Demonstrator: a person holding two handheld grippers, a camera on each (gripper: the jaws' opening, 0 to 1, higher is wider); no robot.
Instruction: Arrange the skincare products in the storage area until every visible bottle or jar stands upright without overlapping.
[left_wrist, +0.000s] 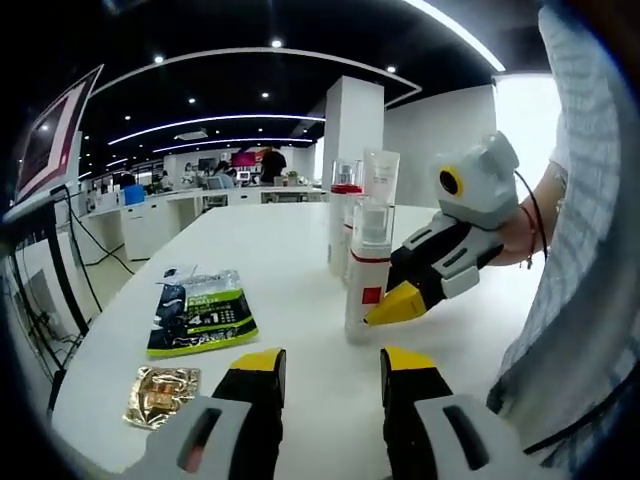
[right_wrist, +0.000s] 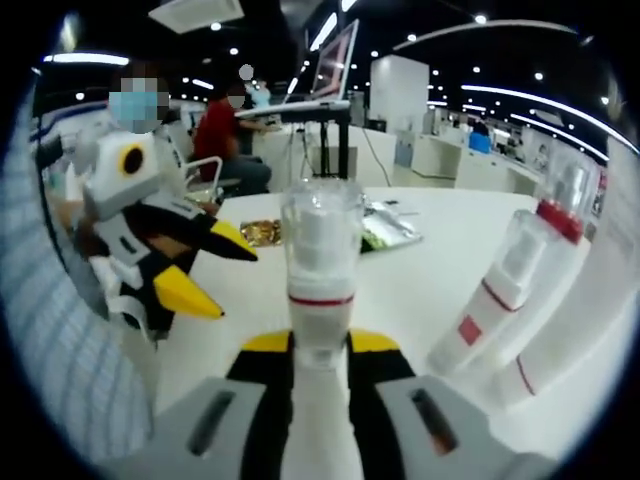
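A white bottle (left_wrist: 368, 268) with a clear cap and red band stands upright on the white table (left_wrist: 300, 250). My right gripper (left_wrist: 388, 300) comes in from the right and is shut on its lower body. In the right gripper view the same bottle (right_wrist: 320, 250) rises between the jaws of the right gripper (right_wrist: 320, 345). Just behind it stand a red-collared bottle (left_wrist: 343, 215) and a white tube (left_wrist: 381, 172). Two bottles (right_wrist: 505, 300) lean in the fisheye at the right. My left gripper (left_wrist: 335, 362) is open over bare table; it also appears at the left (right_wrist: 213, 270).
A green sachet (left_wrist: 200, 312) and a gold foil packet (left_wrist: 162, 393) lie on the table's left part, also seen as the gold packet (right_wrist: 262, 232) beyond the bottle. A person's sleeve (left_wrist: 580, 250) fills the right edge. A monitor (left_wrist: 50, 140) stands far left.
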